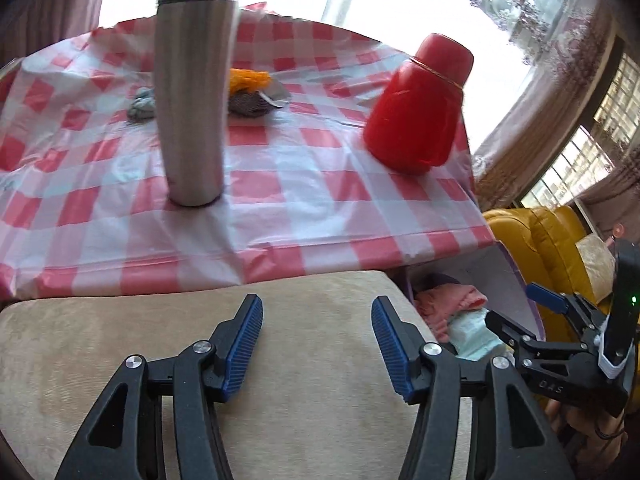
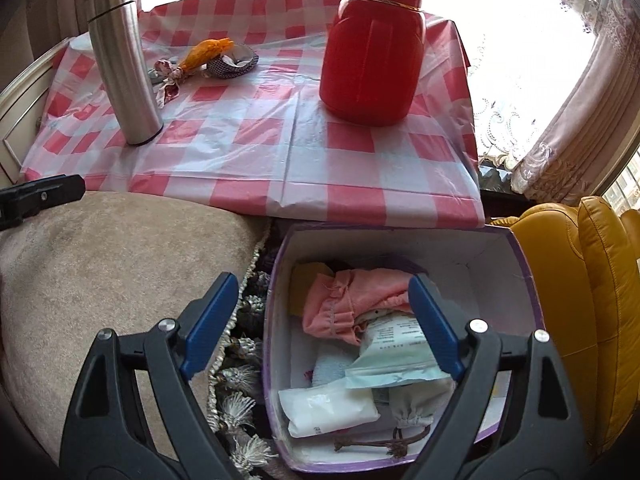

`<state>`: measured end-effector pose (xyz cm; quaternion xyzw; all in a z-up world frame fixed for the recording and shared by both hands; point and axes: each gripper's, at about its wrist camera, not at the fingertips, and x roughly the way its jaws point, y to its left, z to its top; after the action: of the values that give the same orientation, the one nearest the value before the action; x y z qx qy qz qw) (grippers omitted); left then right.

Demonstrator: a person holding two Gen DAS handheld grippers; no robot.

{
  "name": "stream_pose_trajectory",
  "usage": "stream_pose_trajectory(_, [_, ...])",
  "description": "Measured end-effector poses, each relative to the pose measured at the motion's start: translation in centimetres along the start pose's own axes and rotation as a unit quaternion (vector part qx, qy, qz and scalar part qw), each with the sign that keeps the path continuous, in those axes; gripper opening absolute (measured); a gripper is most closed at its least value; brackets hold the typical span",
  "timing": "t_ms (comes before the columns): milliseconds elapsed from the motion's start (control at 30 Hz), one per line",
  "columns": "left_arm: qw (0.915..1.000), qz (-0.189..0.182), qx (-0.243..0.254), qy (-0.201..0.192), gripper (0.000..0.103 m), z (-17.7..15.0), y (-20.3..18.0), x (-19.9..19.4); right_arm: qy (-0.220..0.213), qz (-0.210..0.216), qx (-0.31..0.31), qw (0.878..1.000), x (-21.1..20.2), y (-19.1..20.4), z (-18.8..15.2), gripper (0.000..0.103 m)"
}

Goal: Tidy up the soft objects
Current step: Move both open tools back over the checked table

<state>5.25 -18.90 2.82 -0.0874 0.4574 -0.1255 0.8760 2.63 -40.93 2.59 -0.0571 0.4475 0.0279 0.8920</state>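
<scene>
Left gripper fingers parted, right gripper wide, both empty

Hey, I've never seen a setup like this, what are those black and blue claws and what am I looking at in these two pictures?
Those claws are two handheld grippers that a person carries; each has a camera looking along its fingers. One picture comes from the left gripper, over a beige cushion; the other from the right gripper, above a purple box holding a pink cloth and packets. Both are open and hold nothing. On the checked tablecloth stand a steel flask and a red flask, with small fabric pieces behind.
</scene>
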Motion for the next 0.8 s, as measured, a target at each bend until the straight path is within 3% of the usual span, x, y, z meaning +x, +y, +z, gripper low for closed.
stream_pose_trajectory(200, [0.9966,0.044,-0.064,-0.026,0.059,0.9,6.0,-1.6,0.002,0.008,-0.017,1.0,1.2,2.4,1.4,0.088])
stream_pose_trajectory(467, [0.9869,0.076,-0.137,-0.042,0.059,2.0,12.8,-2.6,-0.008,0.013,-0.036,0.999,2.8,4.6,5.2,0.088])
stream_pose_trajectory(800, [0.9829,0.115,-0.129,-0.063,0.059,7.0,17.0,-2.7,-0.073,0.012,-0.05,0.996,4.4,6.6,15.2,0.088])
